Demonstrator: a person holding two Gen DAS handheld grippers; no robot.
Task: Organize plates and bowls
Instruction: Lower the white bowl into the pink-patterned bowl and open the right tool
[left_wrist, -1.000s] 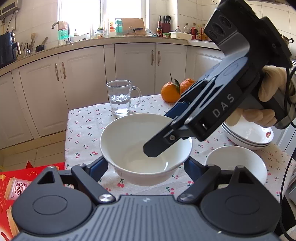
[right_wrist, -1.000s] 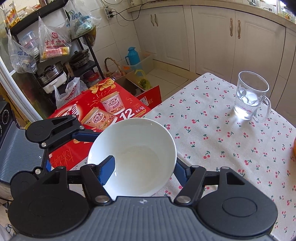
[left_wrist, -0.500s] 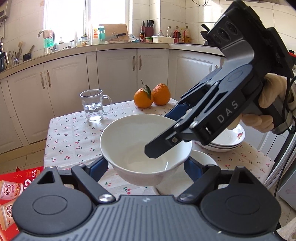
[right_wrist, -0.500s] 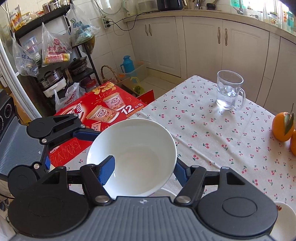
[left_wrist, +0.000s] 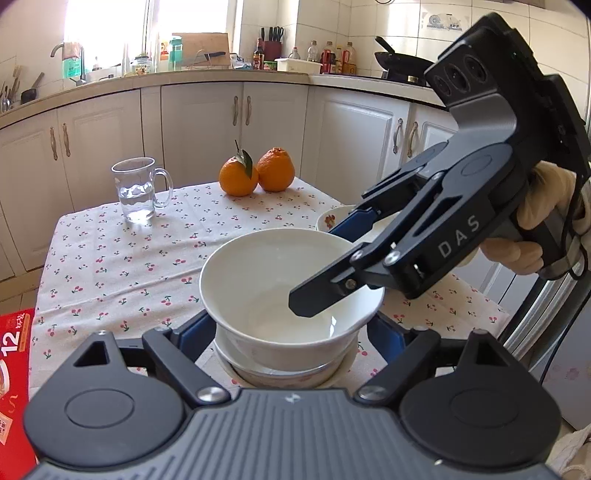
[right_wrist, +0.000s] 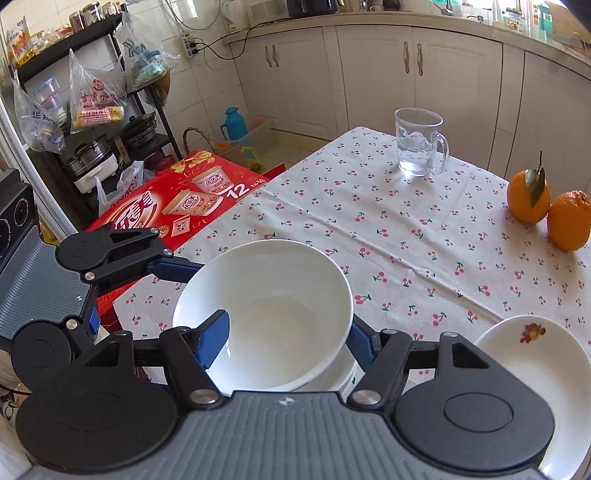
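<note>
A white bowl (left_wrist: 280, 284) (right_wrist: 273, 306) is held by both grippers just above a second white bowl (left_wrist: 284, 373) (right_wrist: 338, 376) on the table. My left gripper (left_wrist: 291, 328) is shut on the bowl's outer sides. My right gripper (right_wrist: 286, 332) is shut on the bowl's rim, with one finger (right_wrist: 212, 338) inside the bowl and the other outside. The right gripper also shows in the left wrist view (left_wrist: 424, 243). A stack of flower-print plates (right_wrist: 535, 362) (left_wrist: 332, 218) lies to the right.
A glass mug of water (left_wrist: 138, 188) (right_wrist: 419, 142) and two oranges (left_wrist: 256, 171) (right_wrist: 546, 206) stand at the table's far side. A red carton (right_wrist: 173, 206) lies on the floor beside the cherry-print tablecloth (left_wrist: 122, 266). Kitchen cabinets stand behind.
Both grippers have carried the white bowl to the right and lowered it over the second bowl, which now sits directly beneath it.
</note>
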